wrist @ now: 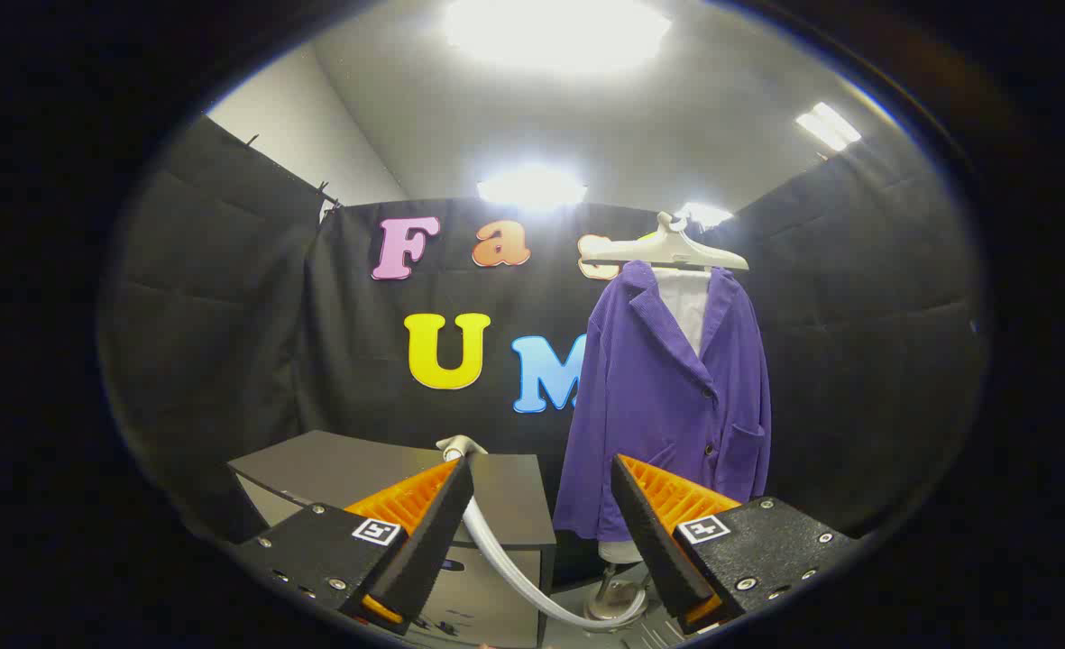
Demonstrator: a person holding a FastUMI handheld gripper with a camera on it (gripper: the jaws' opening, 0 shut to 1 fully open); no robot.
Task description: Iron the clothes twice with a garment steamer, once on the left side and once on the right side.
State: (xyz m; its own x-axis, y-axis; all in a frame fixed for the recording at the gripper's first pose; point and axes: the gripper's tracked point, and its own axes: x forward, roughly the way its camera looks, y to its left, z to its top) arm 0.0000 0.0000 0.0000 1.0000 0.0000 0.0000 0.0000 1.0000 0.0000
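So the gripper [541, 469] has its two fingers spread wide apart with nothing between them, just air. The landmark here is the purple jacket [667, 406], hanging buttoned on a pale hanger [667, 248] with a white shirt [690, 302] showing at the open collar. The jacket sits beyond the fingers, a bit toward the right one, whose tip overlaps its lower hem in the view without actually touching it as far as I can tell. Below the jacket you can see the pale base of the stand [618, 595] it hangs on, resting on the floor. To the left of the jacket, near it but apart, there's a dark-topped cabinet [334, 469], and on the top's edge nearest the jacket sits the garment steamer head [462, 445], pale and curved, peeking out just past the left fingertip. A light grey hose [514, 572] runs from that head down the cabinet's front side and curls toward the stand base under the jacket. The steamer is not being held at all. Behind the jacket is the black cloth wall of the booth, with bright ceiling lights [555, 31] overhead.
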